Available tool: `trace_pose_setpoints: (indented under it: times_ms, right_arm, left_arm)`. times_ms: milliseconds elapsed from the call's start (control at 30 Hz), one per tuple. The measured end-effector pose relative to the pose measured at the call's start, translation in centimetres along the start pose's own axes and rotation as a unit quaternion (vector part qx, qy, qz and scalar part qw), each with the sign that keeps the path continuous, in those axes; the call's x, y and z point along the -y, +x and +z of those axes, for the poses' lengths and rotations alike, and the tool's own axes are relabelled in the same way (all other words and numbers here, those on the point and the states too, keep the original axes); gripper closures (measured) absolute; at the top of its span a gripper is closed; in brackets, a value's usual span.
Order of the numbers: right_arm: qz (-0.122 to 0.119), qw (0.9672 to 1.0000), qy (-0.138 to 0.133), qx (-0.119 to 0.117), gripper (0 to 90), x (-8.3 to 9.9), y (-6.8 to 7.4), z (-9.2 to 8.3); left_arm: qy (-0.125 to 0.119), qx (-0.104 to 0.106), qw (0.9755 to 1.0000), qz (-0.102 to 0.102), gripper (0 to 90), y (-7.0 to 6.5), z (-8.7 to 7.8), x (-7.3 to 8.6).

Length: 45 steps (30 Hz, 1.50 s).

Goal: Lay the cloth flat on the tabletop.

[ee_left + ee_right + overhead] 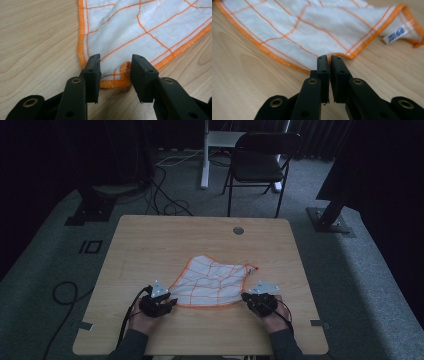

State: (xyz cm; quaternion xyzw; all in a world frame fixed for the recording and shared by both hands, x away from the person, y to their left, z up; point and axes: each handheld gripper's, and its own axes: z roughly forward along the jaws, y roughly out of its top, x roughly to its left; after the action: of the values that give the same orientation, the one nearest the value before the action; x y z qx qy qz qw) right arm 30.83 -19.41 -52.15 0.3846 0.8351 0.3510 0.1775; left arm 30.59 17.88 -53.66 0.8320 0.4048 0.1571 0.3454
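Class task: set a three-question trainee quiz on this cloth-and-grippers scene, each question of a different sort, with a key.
1. True or false: the right gripper is shut on a corner of the cloth.
2. Multiple choice: the left gripper's fingers are A) pressed together, B) apart with a cloth corner between them, C) lifted off above a chair.
3. Fill in: the cloth's hem is coloured ____.

Key: 1 true; 2 B; 3 orange.

Dim room, grey carpet (60, 235), black folding chair (260, 160) behind wooden table (150, 245)
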Motion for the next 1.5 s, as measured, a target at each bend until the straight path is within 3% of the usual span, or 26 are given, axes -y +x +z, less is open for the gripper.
trace_pose_setpoints:
  times_ms: [100, 233, 433, 600, 933, 1133, 1333, 1500]
  right_arm:
    - [0.008, 0.9999, 0.011, 0.007, 83.7, 0.0, -0.4, 1.3]
    - [0.016, 0.9997, 0.007, 0.015, 81.8, -0.4, -0.4, 1.9]
    - [0.017, 0.9995, -0.025, -0.004, 86.6, -1.4, -0.3, 1.5]
    - [0.014, 0.9994, -0.03, -0.007, 87.5, -1.9, -0.2, 1.8]
    - [0.008, 0.9999, -0.003, -0.014, 87.0, -2.3, -0.2, 4.6]
    - [-0.007, 0.9998, 0.013, 0.011, 84.3, -1.9, 0.1, 3.7]
    - [0.019, 0.9994, 0.022, 0.017, 82.8, -0.1, -0.5, 2.3]
    - [0.018, 0.9994, 0.024, 0.016, 81.6, 0.6, -0.6, 1.6]
  left_arm:
    - [0.0, 0.0, 1.0, -0.001, 60.9, 0.0, 0.0, 0.0]
    - [0.0, 0.0, 1.0, -0.001, 60.8, 0.0, 0.0, 0.0]
    - [-0.001, 0.001, 1.0, -0.001, 60.8, 0.0, 0.0, 0.0]
    - [-0.001, 0.001, 1.0, -0.001, 60.8, 0.1, 0.0, 0.0]
    - [-0.003, 0.002, 1.0, -0.002, 60.7, 0.1, 0.0, 0.1]
    - [-0.003, 0.001, 1.0, -0.001, 60.7, 0.1, 0.0, 0.1]
    - [-0.003, 0.0, 1.0, -0.001, 60.6, 0.0, 0.0, 0.1]
    - [-0.002, 0.001, 1.0, -0.001, 60.1, 0.0, 0.0, 0.1]
